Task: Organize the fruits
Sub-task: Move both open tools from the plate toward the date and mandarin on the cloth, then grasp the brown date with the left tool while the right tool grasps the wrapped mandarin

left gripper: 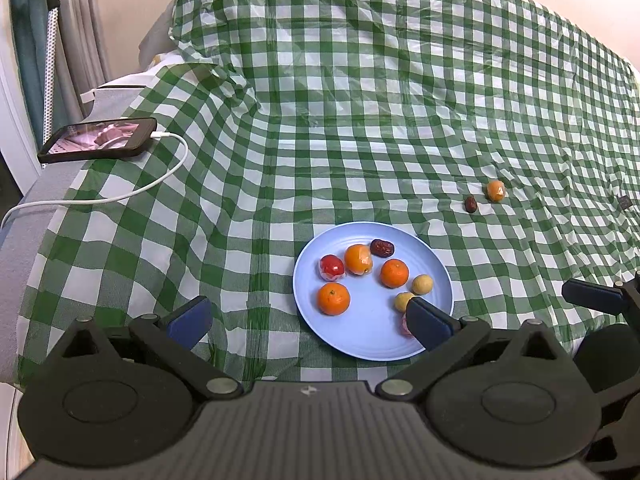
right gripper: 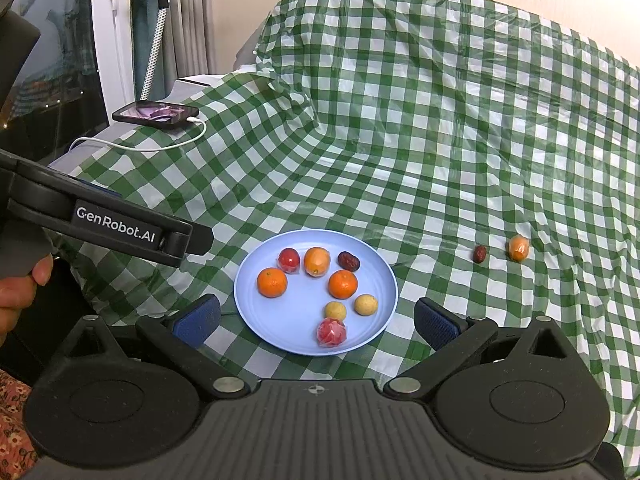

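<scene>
Round pale-blue plastic plate (right gripper: 384,300) sits on the green-and-white checked plastic cloth (right gripper: 400,140), near the front edge of what looks like a bed or sofa, not a desk. Likely light and stiff, so it may skate on the slick cloth if nudged; take fruit off it from above, not sideways.

On the plate, largest first: two bare orange mandarins (right gripper: 272,282), firm, rounded, best pinched across the middle. One film-wrapped orange fruit (right gripper: 317,261) and two wrapped red fruits (right gripper: 331,332); the wrap looks slippery, so squeeze gently. Two small yellow-tan round fruits (right gripper: 365,304) would roll easily. One dark wrinkled red date (right gripper: 349,261), light and tough.

Well to the right, off the plate, still on the cloth: another wrapped orange fruit (right gripper: 519,247) with a second date (right gripper: 479,253) just beside it. Probably the last to gather.

Right gripper (right gripper: 316,324): fingers spread wide, holding nothing, hovering before the plate. Left gripper (left gripper: 308,320): fingers spread too, empty.
</scene>
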The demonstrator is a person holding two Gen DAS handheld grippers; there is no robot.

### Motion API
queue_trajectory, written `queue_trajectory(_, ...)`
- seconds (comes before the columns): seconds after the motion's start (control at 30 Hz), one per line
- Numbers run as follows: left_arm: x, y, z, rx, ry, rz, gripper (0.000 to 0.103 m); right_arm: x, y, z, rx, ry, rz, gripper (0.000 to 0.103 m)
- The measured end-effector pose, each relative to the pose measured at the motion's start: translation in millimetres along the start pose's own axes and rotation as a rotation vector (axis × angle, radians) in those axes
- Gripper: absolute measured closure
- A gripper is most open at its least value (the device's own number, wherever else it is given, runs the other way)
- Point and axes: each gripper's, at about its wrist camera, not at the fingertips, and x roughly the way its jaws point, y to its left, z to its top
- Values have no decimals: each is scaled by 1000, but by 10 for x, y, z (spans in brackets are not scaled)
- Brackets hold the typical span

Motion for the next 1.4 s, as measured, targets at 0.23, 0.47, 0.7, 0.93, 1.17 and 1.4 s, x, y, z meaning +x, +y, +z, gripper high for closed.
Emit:
queue_trajectory(0.23, 35, -4, -4, 1, 5, 2, 0, 33, -27, 6, 14, 8, -3, 1)
queue_trajectory(0.47, 112, -25, 17, 3, 18, 0, 0, 81, -106, 30, 48, 11, -25, 1)
queue_trajectory(0.7, 196, -96, 86, 16, 32, -5, 0, 154, -226, 48, 92, -1, -81, 1)
queue_trajectory(0.93, 325, -232, 227, 43, 38, -15, 0, 251, -514, 44, 148, -9, -158, 1)
queue_trajectory(1.17, 562, -517, 428, 97, 44, -34, 0, 375, -933, -35, 200, -1, -245, 1)
queue_trajectory(1.4, 964, -903, 660, 165, 54, -54, 0, 568, -1424, -111, 243, 6, -326, 1)
